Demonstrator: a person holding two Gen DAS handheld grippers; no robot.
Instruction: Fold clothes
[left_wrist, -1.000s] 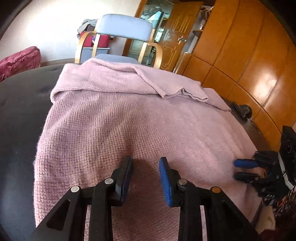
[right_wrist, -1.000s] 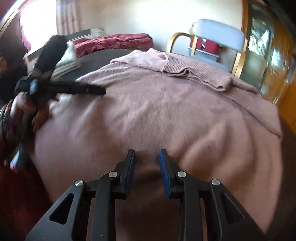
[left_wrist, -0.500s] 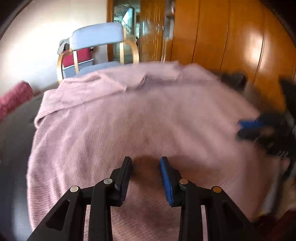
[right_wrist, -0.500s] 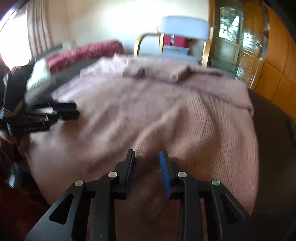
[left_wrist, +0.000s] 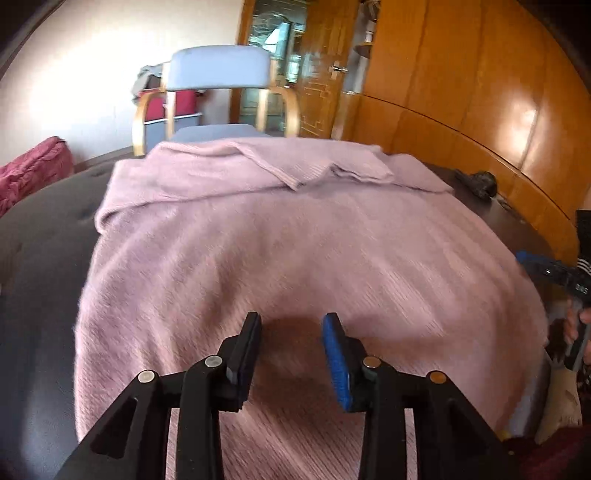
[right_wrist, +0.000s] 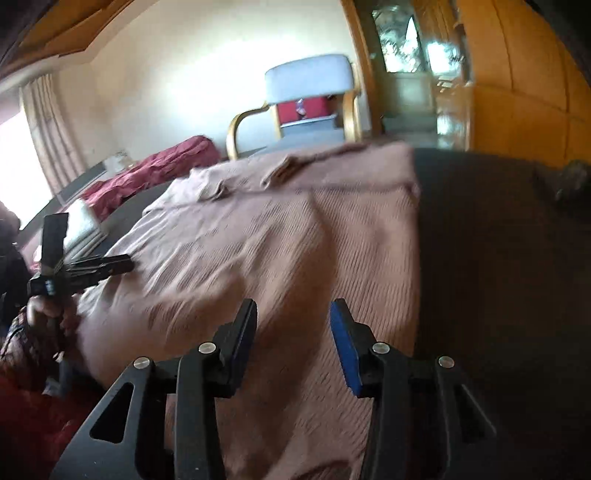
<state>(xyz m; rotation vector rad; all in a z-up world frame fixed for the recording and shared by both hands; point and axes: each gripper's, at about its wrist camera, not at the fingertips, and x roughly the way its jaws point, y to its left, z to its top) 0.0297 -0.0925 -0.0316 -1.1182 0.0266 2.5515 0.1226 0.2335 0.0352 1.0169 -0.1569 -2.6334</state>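
Note:
A pink knitted sweater (left_wrist: 295, 251) lies spread flat on a dark table (left_wrist: 40, 258), its sleeves folded across the far end. My left gripper (left_wrist: 291, 325) hovers open just over the sweater's near hem, nothing between its fingers. In the right wrist view the same sweater (right_wrist: 280, 243) fills the middle, and my right gripper (right_wrist: 293, 314) is open above its near right part, close to the sweater's right edge. The left gripper (right_wrist: 110, 264) shows at the left, held by a hand. The right gripper (left_wrist: 535, 264) shows at the far right of the left wrist view.
A blue-cushioned wooden armchair (left_wrist: 218, 92) stands behind the table. Wooden cupboards (left_wrist: 461, 92) line the right side. A red cushion (left_wrist: 33, 177) lies at the left. A small dark object (left_wrist: 480, 182) sits on the table's far right. Folded light cloth (right_wrist: 83, 225) lies left.
Both grippers have swung: the left view turned back toward the sweater's middle, the right one moved to the sweater's right edge and its fingers opened wider. The sweater has not moved.

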